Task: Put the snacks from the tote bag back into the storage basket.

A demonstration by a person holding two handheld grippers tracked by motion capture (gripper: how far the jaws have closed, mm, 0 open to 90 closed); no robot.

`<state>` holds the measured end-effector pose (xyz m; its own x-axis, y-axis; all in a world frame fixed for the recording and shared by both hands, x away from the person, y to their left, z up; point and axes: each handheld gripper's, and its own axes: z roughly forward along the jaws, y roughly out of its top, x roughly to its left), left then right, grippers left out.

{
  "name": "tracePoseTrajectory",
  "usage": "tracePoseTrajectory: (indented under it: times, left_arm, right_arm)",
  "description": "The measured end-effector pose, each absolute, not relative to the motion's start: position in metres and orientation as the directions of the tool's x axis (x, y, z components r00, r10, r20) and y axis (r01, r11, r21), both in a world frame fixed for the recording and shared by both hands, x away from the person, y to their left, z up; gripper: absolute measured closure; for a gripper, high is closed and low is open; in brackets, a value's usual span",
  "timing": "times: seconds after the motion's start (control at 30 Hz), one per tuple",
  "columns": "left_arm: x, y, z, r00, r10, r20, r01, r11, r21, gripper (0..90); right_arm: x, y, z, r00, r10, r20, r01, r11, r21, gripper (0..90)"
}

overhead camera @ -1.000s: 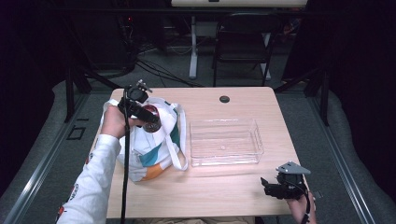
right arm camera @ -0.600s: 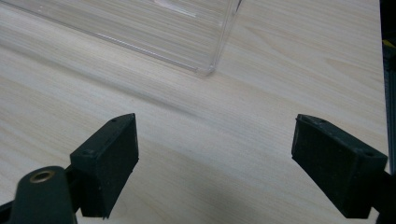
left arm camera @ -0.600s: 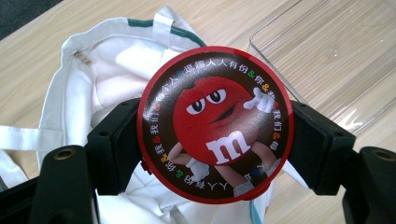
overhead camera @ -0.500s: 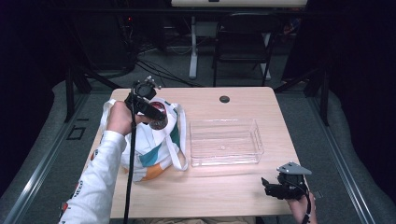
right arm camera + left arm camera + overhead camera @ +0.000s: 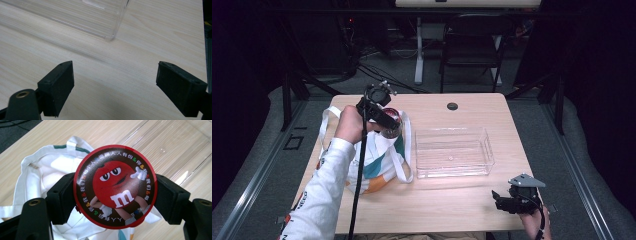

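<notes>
While gripped, tin (image 5: 115,186): round, flat, glossy; red rim, dark lid printed with a red candy figure and a ring of small characters; held above the bag, near the desk's far left corner
Left gripper (image 5: 115,195): black matte jaws clamped on the tin's two sides
Bag (image 5: 379,160): soft white cloth with teal and orange patches; mouth open; laid at the desk's left edge
Tray (image 5: 453,152): clear rigid plastic, rectangular; at mid-desk
Right gripper (image 5: 115,87): jaws spread wide, nothing between; over bare pale wood by the near right corner
Desk (image 5: 452,200): light wood grain
</notes>
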<state>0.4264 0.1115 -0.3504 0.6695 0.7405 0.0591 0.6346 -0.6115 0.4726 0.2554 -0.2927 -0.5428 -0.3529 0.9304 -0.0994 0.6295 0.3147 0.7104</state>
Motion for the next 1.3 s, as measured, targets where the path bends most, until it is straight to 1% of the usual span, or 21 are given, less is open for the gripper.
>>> tracePoseTrajectory:
  times: [0.33,0.83,1.07,1.3]
  left_arm:
    - [0.424,0.089,-0.350,0.704,0.707,0.069,0.600,-0.644,0.475,25.8]
    - [0.424,0.055,-0.358,0.765,0.642,0.060,0.558,-0.706,0.437,25.8]
    - [0.423,0.042,-0.362,0.775,0.630,0.044,0.549,-0.706,0.447,25.8]
    - [0.422,0.029,-0.368,0.800,0.599,0.020,0.532,-0.725,0.438,25.8]
  right_arm:
    - [0.255,-0.293,-0.543,-0.352,0.931,-0.098,0.630,0.313,0.710,14.3]
    - [0.255,-0.293,-0.542,-0.352,0.931,-0.098,0.629,0.313,0.712,14.3]
    - [0.255,-0.293,-0.542,-0.353,0.931,-0.097,0.628,0.313,0.712,14.4]
    - [0.255,-0.293,-0.542,-0.354,0.930,-0.097,0.628,0.313,0.712,14.3]
